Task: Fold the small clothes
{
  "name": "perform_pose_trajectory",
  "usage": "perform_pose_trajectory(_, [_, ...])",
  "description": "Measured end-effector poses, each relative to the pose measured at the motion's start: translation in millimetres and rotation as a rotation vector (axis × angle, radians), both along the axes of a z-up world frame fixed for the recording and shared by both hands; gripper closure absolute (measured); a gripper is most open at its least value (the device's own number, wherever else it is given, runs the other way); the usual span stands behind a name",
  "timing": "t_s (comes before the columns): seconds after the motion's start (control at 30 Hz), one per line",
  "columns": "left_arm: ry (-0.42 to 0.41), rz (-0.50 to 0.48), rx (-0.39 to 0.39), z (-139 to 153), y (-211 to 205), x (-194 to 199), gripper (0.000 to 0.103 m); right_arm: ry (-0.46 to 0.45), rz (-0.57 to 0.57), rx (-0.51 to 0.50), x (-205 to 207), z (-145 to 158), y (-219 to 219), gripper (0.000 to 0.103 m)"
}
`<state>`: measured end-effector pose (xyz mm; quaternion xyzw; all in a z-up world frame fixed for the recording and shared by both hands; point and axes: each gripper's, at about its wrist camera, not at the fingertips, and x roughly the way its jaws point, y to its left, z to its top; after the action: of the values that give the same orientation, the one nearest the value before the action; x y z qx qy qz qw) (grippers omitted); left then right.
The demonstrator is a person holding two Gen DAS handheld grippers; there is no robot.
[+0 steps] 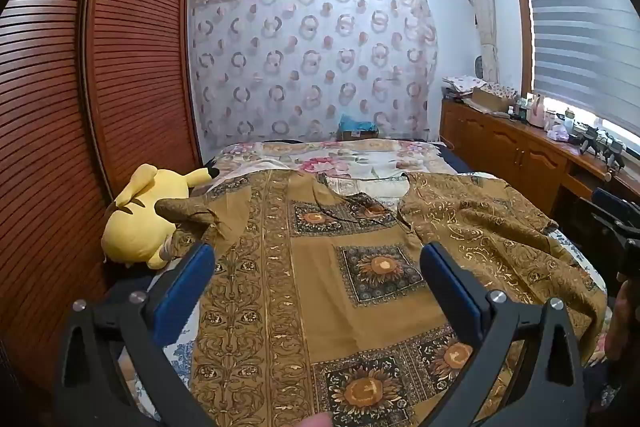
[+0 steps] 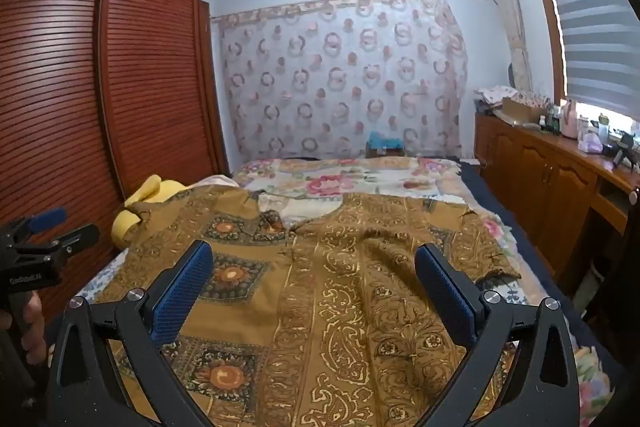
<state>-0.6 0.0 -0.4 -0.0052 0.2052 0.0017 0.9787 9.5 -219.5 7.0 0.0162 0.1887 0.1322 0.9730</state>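
A brown patterned shirt (image 1: 320,267) with sunflower squares and gold scrollwork lies spread flat on the bed, collar toward the far end. Its left sleeve (image 1: 188,213) rests against a yellow plush toy. My left gripper (image 1: 318,259) hovers open above the shirt's left half, nothing between its blue pads. My right gripper (image 2: 314,259) hovers open over the same shirt (image 2: 340,287), toward its right half, also empty. The left gripper's body (image 2: 44,247) shows at the left edge of the right wrist view, held by a hand.
A yellow plush toy (image 1: 140,223) lies at the bed's left edge beside a tall louvred wooden wardrobe (image 1: 100,87). A floral bedcover (image 1: 340,157) lies beyond the shirt. A wooden cabinet (image 2: 552,167) with clutter runs along the right wall under the window.
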Motion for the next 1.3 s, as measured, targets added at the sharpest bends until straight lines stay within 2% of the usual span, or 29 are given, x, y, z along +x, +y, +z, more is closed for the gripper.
perform_pose_trajectory(0.07, [-0.001,0.000,0.004,0,1,-2,0.000,-0.016,0.001,0.010,-1,0,0,0.000])
perform_pose_trajectory(0.1, [0.024,0.000,0.025,0,-3,2,0.000,-0.015,0.001,0.009,-1,0,-1,0.000])
perform_pose_trajectory(0.27, [0.017,-0.003,0.028,10,-6,0,0.000,-0.012,-0.001,0.009,0,0,0,0.000])
perform_pose_trajectory(1.3, [0.005,-0.006,0.027,2,-7,-1,0.000,-0.007,0.001,0.009,-2,7,0,0.000])
